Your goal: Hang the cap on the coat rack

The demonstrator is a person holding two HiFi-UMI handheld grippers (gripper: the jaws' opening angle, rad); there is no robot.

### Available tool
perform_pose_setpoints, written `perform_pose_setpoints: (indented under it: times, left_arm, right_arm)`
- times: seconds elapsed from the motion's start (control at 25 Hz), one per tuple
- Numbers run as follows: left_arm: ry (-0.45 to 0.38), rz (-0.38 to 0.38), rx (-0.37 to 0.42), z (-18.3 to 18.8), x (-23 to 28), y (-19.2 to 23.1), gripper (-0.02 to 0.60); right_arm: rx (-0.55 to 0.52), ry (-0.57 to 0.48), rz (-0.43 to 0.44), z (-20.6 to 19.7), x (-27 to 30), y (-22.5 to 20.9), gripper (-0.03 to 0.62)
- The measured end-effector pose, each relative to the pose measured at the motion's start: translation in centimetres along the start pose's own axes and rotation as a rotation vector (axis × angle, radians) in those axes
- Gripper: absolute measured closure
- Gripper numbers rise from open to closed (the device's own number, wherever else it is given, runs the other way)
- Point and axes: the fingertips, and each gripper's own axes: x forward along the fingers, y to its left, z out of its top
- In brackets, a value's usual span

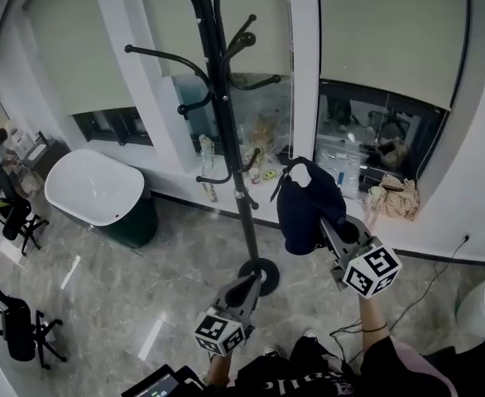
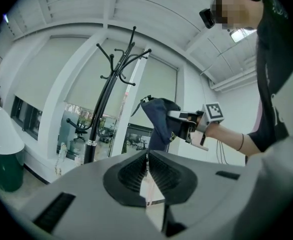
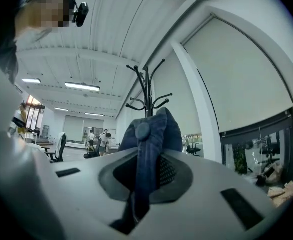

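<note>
Navy cap (image 1: 309, 209) clamped between right gripper (image 3: 150, 156) jaws, left gripper (image 2: 147, 160) seemingly closed, empty, coat rack (image 1: 224, 114) near

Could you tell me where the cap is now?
In the head view, the cap is clamped in the right gripper, just right of the rack pole.

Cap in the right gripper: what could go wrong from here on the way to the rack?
1. The right gripper pinches only a fold of the cap, which hangs bunched; it may slip out, or meet a hook with its opening closed.
2. The coat rack stands on a small round base; a push on a hook could rock it, and the shut, empty left gripper is not steadying it.
</note>
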Motion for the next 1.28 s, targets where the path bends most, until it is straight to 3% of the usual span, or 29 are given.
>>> perform_pose_setpoints:
  times: [0.28,1.04,1.28]
  left_arm:
    - [0.001,-0.023,-0.002,-0.2,2.6,0.5,0.577]
    - [-0.036,0.118,-0.028,1.8,11.6,7.1,0.577]
    - [-0.031,0.161,-0.034,1.6,13.4,8.4,0.577]
  right_arm:
    - [-0.067,-0.050,0.008,3.8,2.8,-3.4,0.562]
    - [-0.085,-0.212,0.207,12.5,12.1,-9.8,0.562]
    - [-0.048,-0.223,0.258,12.9,14.4,-11.5,0.562]
